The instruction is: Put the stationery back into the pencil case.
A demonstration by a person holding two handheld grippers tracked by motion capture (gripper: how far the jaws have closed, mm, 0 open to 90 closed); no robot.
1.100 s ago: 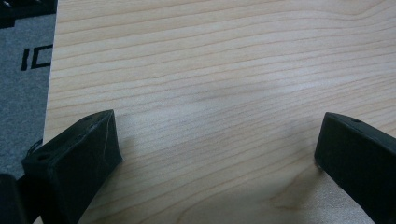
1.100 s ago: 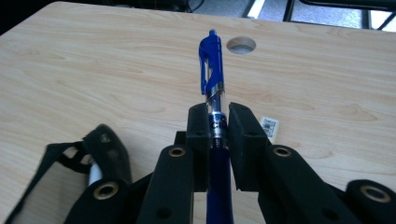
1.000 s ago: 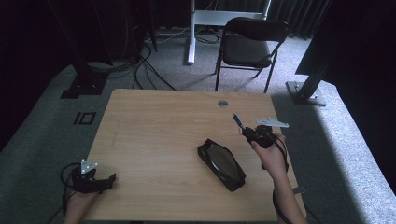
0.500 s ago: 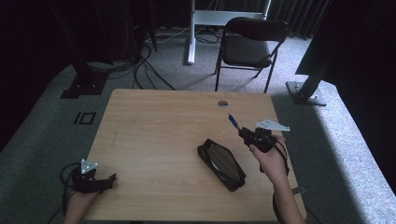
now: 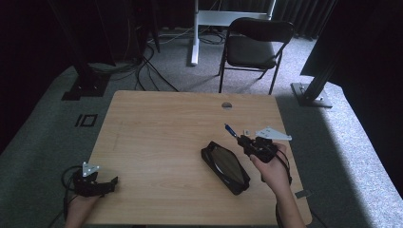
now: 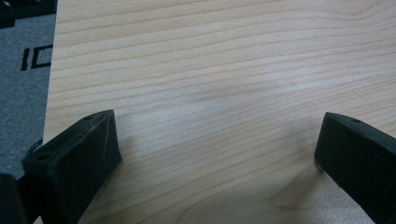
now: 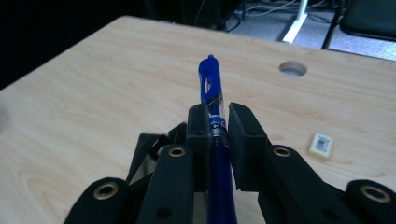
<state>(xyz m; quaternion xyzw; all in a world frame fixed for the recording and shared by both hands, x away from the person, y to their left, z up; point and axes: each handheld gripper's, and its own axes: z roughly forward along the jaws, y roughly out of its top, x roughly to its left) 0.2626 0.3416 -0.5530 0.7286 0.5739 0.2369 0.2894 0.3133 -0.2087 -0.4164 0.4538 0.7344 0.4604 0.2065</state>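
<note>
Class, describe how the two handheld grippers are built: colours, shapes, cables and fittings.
Both grippers are black. The left gripper carries a grey three-cornered plate and trails a black cable; its jaws are blocky with small holes. The right gripper has linked black arms with brass-ringed pivots, its own grey plate and a cable. No sleeves are visible.

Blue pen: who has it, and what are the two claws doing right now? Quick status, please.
Right claw shut on blue pen, held above the table. Left claw open, low over bare wood. Black case lies open beside the right hand; small eraser nearby, nothing blocking.

Pen (image 7: 211,100) right of case (image 5: 225,166), probably above table (image 5: 157,137)
</note>
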